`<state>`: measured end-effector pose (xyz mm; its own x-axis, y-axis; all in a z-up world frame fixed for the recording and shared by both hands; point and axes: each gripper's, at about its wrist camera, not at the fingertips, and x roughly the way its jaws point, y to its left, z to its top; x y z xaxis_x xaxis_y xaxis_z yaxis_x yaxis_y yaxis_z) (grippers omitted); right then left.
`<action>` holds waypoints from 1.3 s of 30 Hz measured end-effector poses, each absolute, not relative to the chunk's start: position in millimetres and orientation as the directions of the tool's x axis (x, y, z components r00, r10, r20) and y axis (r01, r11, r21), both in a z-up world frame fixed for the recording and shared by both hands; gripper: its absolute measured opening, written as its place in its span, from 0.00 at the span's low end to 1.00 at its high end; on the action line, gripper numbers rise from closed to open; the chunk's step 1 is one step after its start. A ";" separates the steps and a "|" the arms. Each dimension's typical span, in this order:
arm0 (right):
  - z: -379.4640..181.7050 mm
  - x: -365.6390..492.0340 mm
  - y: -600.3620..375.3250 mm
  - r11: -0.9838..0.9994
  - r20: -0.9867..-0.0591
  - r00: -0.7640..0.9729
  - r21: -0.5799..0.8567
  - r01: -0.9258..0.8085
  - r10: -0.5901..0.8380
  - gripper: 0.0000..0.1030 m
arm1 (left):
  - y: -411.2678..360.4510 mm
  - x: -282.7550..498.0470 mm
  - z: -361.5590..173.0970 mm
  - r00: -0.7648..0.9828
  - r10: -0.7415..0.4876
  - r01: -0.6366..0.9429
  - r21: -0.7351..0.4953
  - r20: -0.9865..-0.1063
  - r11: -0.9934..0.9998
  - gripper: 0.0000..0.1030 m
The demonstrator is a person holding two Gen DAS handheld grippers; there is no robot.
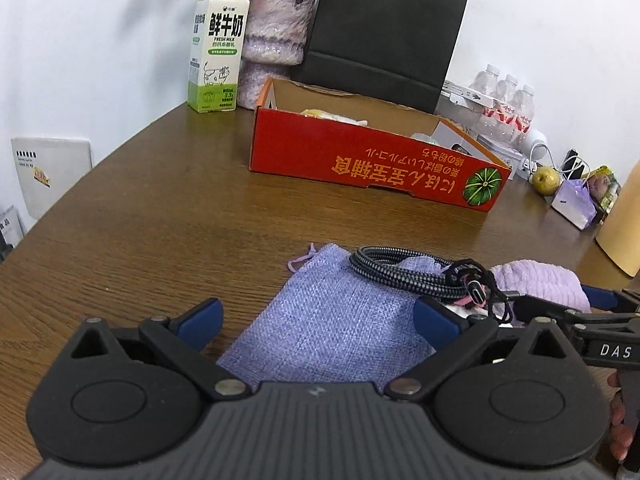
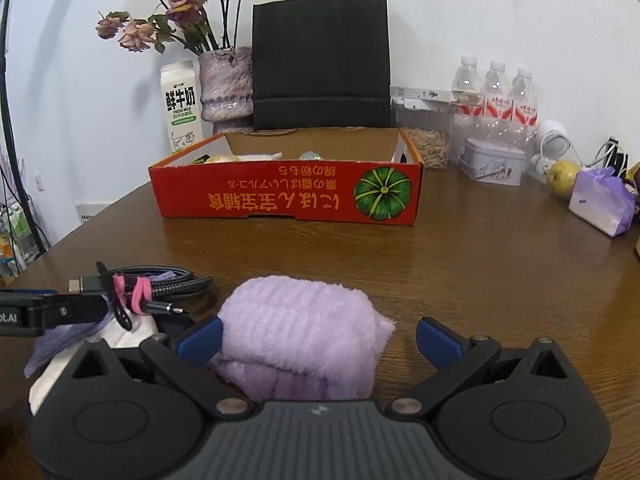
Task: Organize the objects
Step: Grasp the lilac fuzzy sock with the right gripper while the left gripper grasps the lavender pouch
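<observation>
milk carton (image 1: 216, 48): white and green, stands upright at the far left of the table, just beside the vase.
vase (image 2: 225, 82): pale purple, holds dried roses (image 2: 168, 8), close to the wall.
paper bag (image 2: 321, 60): black, upright, with thin handles, behind the red box.
water bottles (image 2: 496, 96): three clear ones with red labels, standing in a row at the right.
seed container (image 2: 426, 140): clear, with seeds inside, left of the bottles.
tin (image 2: 494, 162): small, pale, in front of the bottles.
pear (image 2: 562, 178): yellow-green, near the white cables.
tissue pack (image 2: 602, 202): purple and white, at the right edge.
</observation>
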<state>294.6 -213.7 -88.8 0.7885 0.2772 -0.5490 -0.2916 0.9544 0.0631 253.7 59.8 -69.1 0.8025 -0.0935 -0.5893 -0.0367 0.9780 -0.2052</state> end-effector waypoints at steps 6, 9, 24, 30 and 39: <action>-91.4 293.6 -208.8 0.946 -0.556 0.774 0.074 -0.316 0.302 0.96 | 62.7 255.3 -72.9 0.800 -0.106 -0.043 -0.234 -0.590 0.971 1.00; -91.3 293.2 -210.4 0.938 -0.555 0.764 0.103 -0.330 0.329 0.86 | 61.1 255.4 -73.2 0.803 -0.101 -0.046 -0.230 -0.588 0.972 1.00; -84.1 273.6 -208.7 0.927 -0.474 0.808 0.052 -0.372 0.350 0.24 | 62.9 253.6 -73.4 0.807 -0.093 -0.053 -0.228 -0.583 0.972 1.00; -81.2 268.5 -210.8 0.933 -0.442 0.832 0.034 -0.358 0.335 0.23 | 63.6 252.8 -72.7 0.802 -0.093 -0.050 -0.222 -0.590 0.974 1.00; -80.8 268.0 -214.4 0.938 -0.431 0.841 0.036 -0.345 0.326 0.23 | 66.9 248.1 -70.7 0.803 -0.153 -0.003 -0.260 -0.576 0.966 0.74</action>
